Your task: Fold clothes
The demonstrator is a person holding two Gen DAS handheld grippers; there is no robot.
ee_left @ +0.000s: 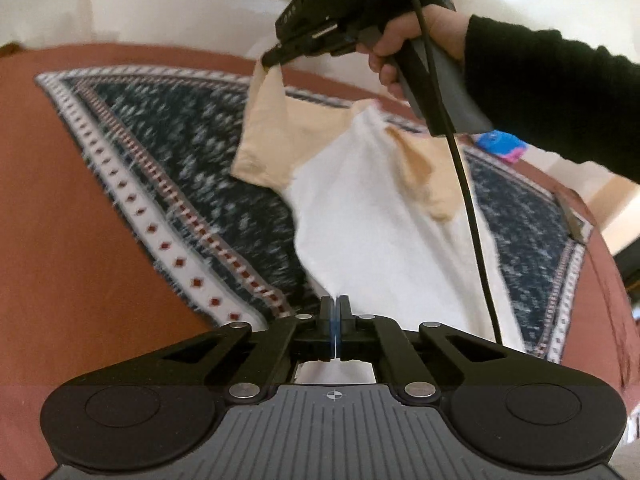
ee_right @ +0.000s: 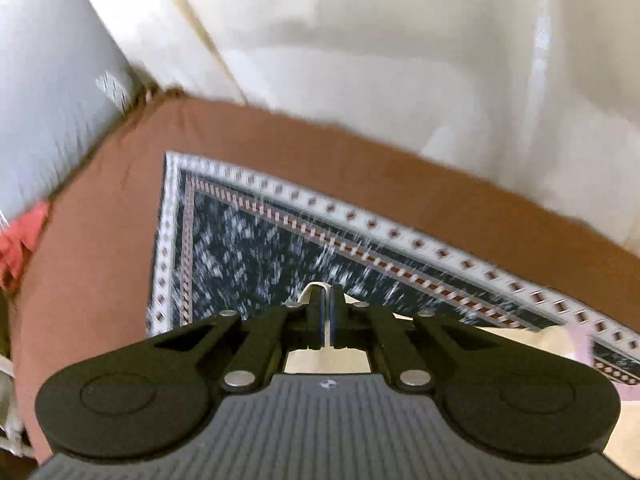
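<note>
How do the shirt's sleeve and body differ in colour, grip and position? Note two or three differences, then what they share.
The sleeve is beige; the body is white. The sleeve is pinched by the right gripper at its top edge; the body is pinched by the left gripper at its near edge. The sleeve hangs farther from the left camera; the body stretches toward it. Both belong to one shirt, held above the patterned blanket.

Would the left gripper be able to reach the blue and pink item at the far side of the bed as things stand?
Probably not: the left gripper is shut on the shirt, and the right gripper and its cable cross toward the blue and pink item.
</note>
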